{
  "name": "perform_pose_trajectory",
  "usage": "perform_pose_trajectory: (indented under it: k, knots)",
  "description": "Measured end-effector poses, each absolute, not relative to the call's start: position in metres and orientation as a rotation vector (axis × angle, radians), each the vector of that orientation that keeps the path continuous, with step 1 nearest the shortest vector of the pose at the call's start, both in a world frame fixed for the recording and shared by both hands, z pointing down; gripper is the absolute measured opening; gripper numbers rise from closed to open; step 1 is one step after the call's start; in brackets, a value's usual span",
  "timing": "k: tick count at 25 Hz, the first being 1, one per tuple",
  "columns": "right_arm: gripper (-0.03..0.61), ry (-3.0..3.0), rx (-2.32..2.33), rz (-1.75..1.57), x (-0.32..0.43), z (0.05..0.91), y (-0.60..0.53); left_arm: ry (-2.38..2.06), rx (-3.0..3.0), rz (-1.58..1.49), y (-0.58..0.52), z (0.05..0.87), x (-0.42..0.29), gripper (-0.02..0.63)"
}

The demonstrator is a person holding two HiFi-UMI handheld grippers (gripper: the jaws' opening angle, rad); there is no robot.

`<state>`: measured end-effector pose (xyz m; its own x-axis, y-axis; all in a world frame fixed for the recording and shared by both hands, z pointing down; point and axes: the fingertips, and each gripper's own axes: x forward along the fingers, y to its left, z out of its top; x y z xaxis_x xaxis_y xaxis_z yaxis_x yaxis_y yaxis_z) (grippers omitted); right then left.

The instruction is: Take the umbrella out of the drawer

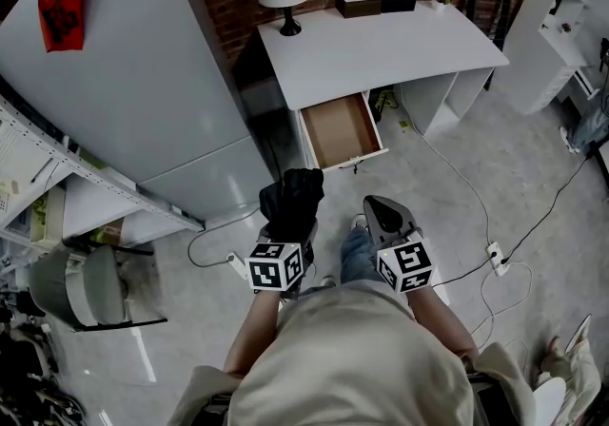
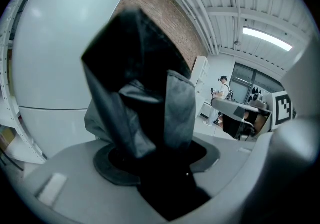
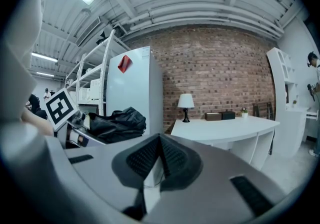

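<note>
Two grippers hang side by side above the grey floor (image 1: 457, 186). The left gripper (image 1: 287, 224) has its fingers (image 2: 75, 168) pinching the black folded umbrella (image 1: 295, 194), which juts toward twelve o'clock, well clear of the drawer (image 1: 340, 129). At its three o'clock, the right gripper (image 1: 385, 215) has its fingers (image 3: 145, 158) pressed together. The drawer stands open at twelve o'clock, under the white desk (image 1: 381, 48).

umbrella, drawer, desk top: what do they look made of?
The umbrella: thin black fabric, slight sheen, soft crumpled folds. The drawer: white painted or laminated board walls, matte brown bottom, probably fibreboard or thin wood. The desk top: smooth, even white, likely laminate or paint over board; cannot tell which.
</note>
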<state>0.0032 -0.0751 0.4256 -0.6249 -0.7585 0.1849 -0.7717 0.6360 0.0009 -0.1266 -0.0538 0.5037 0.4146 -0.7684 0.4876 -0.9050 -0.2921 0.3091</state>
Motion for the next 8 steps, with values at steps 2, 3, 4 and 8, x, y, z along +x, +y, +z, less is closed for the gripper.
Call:
perform_pose_trajectory:
  k: [2,3,4,8]
  knots:
    - [0.000,-2.684,1.264,0.122,0.0027,0.4267,-0.0760,-1.413,2.133,0.325,-0.0552,0.5019,-0.1267,0.247]
    - [0.000,-2.683,1.263,0.122,0.0021,0.4270,-0.0767,-1.411,2.134,0.322,-0.0563,0.5014,-0.1269,0.248]
    - [-0.001,-2.683,1.261,0.122,0.0013,0.4272,-0.0777,-1.410,2.134,0.321,-0.0575,0.5014,-0.1272,0.247]
    - [-0.001,-2.685,1.257,0.124,0.0005,0.4293,-0.0824,-1.406,2.130,0.317,-0.0632,0.5037,-0.1268,0.247]
